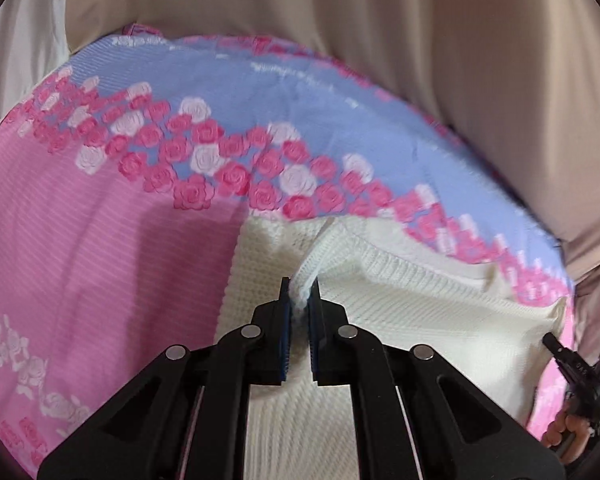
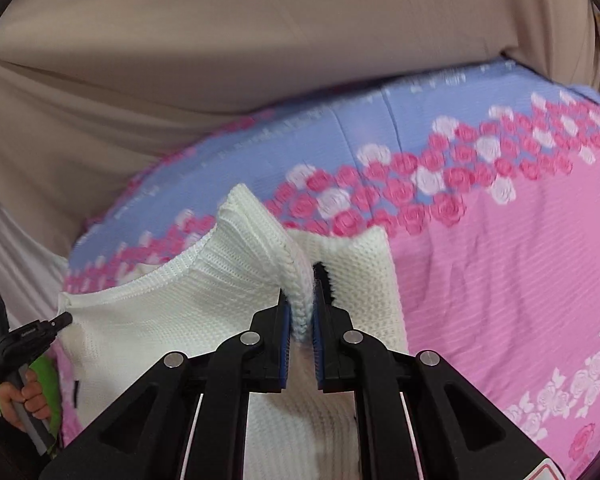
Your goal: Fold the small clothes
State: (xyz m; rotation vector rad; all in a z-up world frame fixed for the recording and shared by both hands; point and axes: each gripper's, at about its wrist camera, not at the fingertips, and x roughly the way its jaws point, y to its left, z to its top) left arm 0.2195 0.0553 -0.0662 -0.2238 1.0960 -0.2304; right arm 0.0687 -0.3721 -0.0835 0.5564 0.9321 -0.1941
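A small white knitted garment [image 1: 420, 304] lies on a pink and blue rose-print bedspread [image 1: 100, 240]. My left gripper [image 1: 300, 292] is shut on a bunched fold of its knit edge and lifts it slightly. In the right wrist view the same garment [image 2: 172, 312] shows, with my right gripper [image 2: 300, 300] shut on a ribbed edge of it, which is raised. The right gripper also shows at the right edge of the left wrist view [image 1: 556, 346]. The left gripper shows at the left edge of the right wrist view [image 2: 60, 320].
The bedspread [image 2: 500, 260] covers a bed. A beige curtain [image 1: 380, 20] hangs behind its far edge and also fills the top of the right wrist view [image 2: 220, 40]. A hand [image 2: 28, 396] holds the other gripper's handle beside something green.
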